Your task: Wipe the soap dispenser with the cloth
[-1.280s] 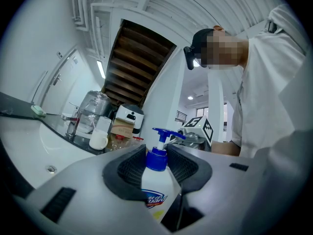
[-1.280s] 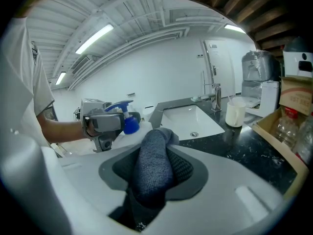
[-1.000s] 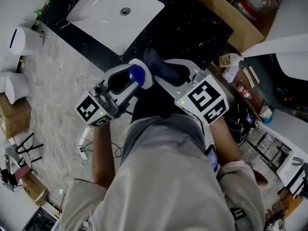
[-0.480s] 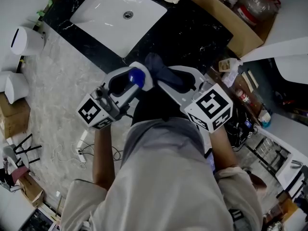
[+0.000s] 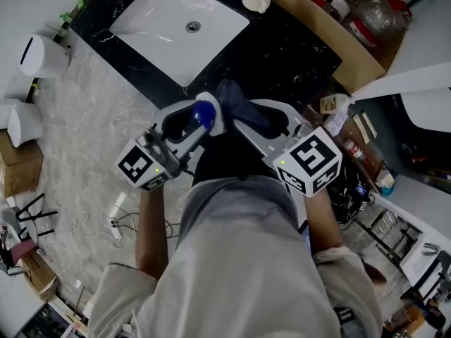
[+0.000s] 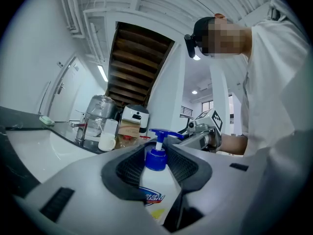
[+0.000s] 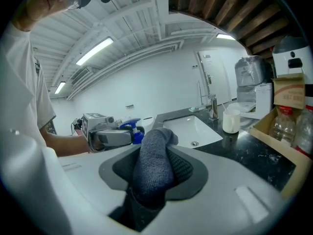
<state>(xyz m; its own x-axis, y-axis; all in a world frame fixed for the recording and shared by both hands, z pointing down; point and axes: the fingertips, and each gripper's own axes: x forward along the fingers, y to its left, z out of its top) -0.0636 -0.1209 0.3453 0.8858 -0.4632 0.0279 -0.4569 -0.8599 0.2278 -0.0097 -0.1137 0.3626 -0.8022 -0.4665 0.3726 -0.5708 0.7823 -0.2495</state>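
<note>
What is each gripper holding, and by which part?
Left gripper: soap dispenser, clamped at its shoulder below the pump. Right gripper: cloth, by its bunched middle.

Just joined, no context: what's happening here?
A person stands at a black counter beside a sink, a gripper in each hand. The left gripper is shut on a soap dispenser; the right gripper is shut on a dark cloth. The two are held close together, the cloth next to the blue pump.

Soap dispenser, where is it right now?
The soap dispenser is clamped in the tongs of the left gripper at head-view centre, right beside the cloth held by the right gripper, nearer the person than the sink.
</note>
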